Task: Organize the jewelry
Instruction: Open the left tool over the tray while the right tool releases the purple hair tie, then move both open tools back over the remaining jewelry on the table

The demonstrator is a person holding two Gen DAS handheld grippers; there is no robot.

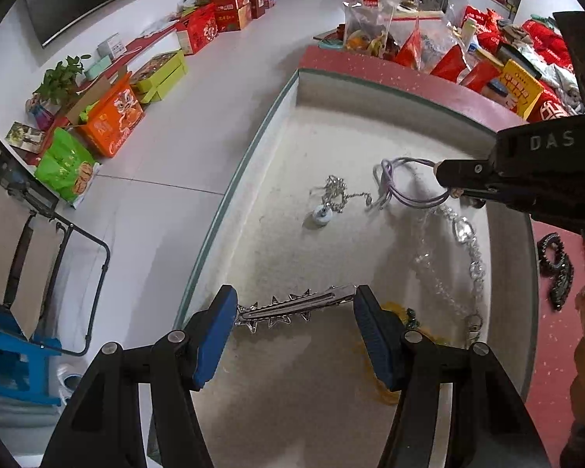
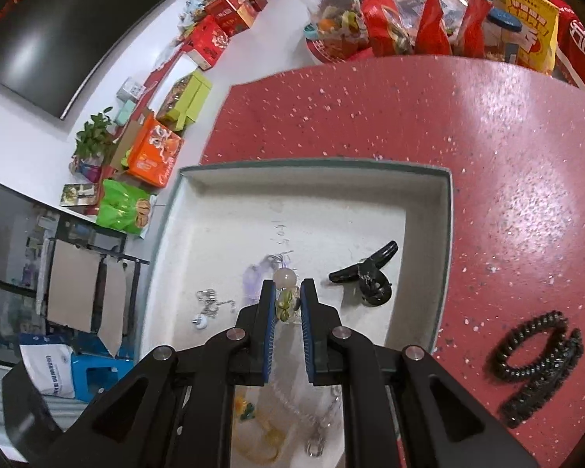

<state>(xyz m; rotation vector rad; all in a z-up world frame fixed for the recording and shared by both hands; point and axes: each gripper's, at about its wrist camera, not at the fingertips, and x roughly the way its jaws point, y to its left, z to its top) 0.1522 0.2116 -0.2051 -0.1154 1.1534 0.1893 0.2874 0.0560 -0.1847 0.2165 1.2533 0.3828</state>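
Note:
A shallow white box (image 1: 390, 117) (image 2: 444, 234) sits on the red table. My left gripper (image 1: 294, 308) is open, its fingers at either end of a silver star hair clip (image 1: 292, 306) lying in the box. My right gripper (image 2: 286, 308) is shut on the beads of a purple cord bracelet (image 2: 286, 300) and holds it over the box; it also shows in the left wrist view (image 1: 409, 183). In the box lie a silver chain with a white pendant (image 1: 327, 202) (image 2: 204, 308), a crystal bracelet (image 1: 464, 249), a yellow bead piece (image 1: 394, 312) and a black claw clip (image 2: 370, 280).
A black spiral hair tie (image 2: 534, 362) (image 1: 553, 265) lies on the red table (image 2: 370, 109) right of the box. Snack bags and red packets (image 2: 409, 19) crowd the table's far edge. Boxes and a plant (image 1: 109, 109) line the floor at left.

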